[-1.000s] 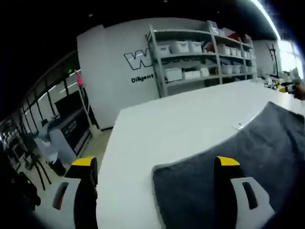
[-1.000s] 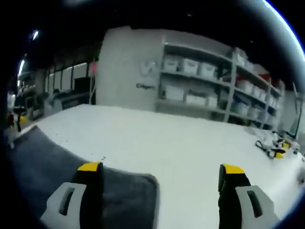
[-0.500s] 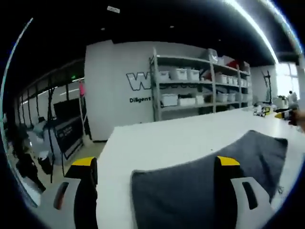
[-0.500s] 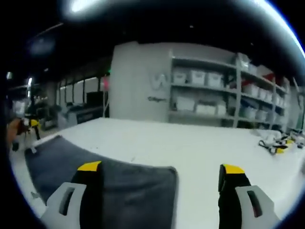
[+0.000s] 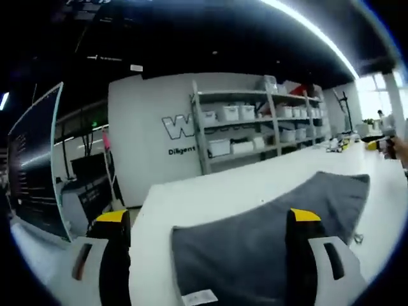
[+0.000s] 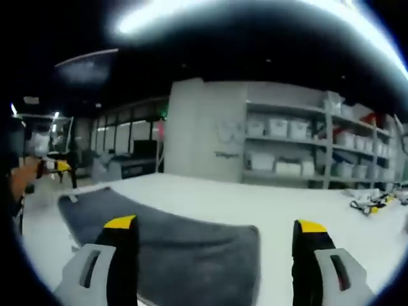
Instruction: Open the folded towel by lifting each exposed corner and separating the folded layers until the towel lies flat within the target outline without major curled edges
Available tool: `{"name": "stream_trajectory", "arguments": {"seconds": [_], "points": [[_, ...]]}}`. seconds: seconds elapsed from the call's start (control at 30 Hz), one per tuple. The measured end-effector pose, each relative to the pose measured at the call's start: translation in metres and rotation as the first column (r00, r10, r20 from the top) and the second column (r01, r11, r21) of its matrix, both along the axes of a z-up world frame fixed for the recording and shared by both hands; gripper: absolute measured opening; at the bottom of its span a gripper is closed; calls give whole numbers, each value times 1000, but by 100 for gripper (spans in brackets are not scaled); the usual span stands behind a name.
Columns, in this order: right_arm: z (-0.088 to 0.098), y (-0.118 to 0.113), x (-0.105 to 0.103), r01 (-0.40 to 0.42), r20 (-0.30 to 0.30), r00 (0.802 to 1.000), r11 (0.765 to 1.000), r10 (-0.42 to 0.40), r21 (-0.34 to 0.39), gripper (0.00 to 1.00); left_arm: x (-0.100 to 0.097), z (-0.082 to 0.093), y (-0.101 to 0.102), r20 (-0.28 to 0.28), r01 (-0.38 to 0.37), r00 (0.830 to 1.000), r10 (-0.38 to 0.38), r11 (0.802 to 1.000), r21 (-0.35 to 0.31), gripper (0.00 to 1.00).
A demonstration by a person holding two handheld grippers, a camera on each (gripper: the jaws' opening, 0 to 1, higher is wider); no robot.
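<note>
A dark grey towel point(image 5: 255, 236) lies spread on the white table point(image 5: 210, 191), with a white label point(image 5: 199, 298) at its near edge in the left gripper view. My left gripper point(image 5: 209, 220) stands open just above the towel's near corner, nothing between its jaws. In the right gripper view the same towel point(image 6: 185, 245) stretches off to the left. My right gripper point(image 6: 215, 226) is open over its near right corner, holding nothing. The other gripper point(image 6: 54, 167) shows at the far left of that view, held by a hand.
Shelves with white bins point(image 5: 255, 124) stand against a grey wall behind the table. Small yellow and black tools point(image 6: 373, 203) lie on the table at the right. A dark screen point(image 5: 35, 166) stands at the left of the left gripper view.
Both cameras have dropped lower and tipped up, so more ceiling shows. The towel now looks flatter and reaches further under the jaws. Both grippers stay open.
</note>
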State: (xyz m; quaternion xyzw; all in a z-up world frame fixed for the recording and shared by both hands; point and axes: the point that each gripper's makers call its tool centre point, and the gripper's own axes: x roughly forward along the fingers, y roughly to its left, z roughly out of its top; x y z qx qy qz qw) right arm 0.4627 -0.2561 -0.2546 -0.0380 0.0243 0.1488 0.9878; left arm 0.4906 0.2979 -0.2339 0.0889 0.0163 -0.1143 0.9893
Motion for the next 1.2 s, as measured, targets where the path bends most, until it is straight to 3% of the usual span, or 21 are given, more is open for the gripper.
{"name": "stream_trajectory", "arguments": {"seconds": [0.13, 0.23, 0.47, 0.63, 0.87, 0.97, 1.2], "points": [[4, -6, -6, 29, 29, 999, 999, -28, -29, 91, -9, 4, 3, 19, -8, 1000, 7, 1000, 14, 91], [1, -6, -4, 12, 16, 1000, 1000, -12, 1, 99, -11, 2, 2, 18, -2, 1000, 2, 1000, -6, 100], [-16, -6, -3, 7, -12, 1000, 1000, -7, 17, 100, -22, -14, -3, 13, 21, 1000, -20, 999, -43, 100], [-16, -10, -9, 21, -14, 1000, 999, -20, 34, 100, -39, -11, -10, 33, 50, 998, -48, 996, -73, 100], [-9, -5, -37, 21, -10, 1000, 1000, -21, 11, 100, -70, -8, -29, 39, 108, 994, -105, 991, -74, 100], [-10, -6, -49, 23, -11, 1000, 1000, -23, 8, 100, -78, -16, -32, 9, 109, 994, -109, 993, -52, 100], [-20, -16, -63, 39, -17, 999, 999, -39, 11, 100, -97, -21, -32, 17, 106, 994, -105, 989, -103, 100]]}}
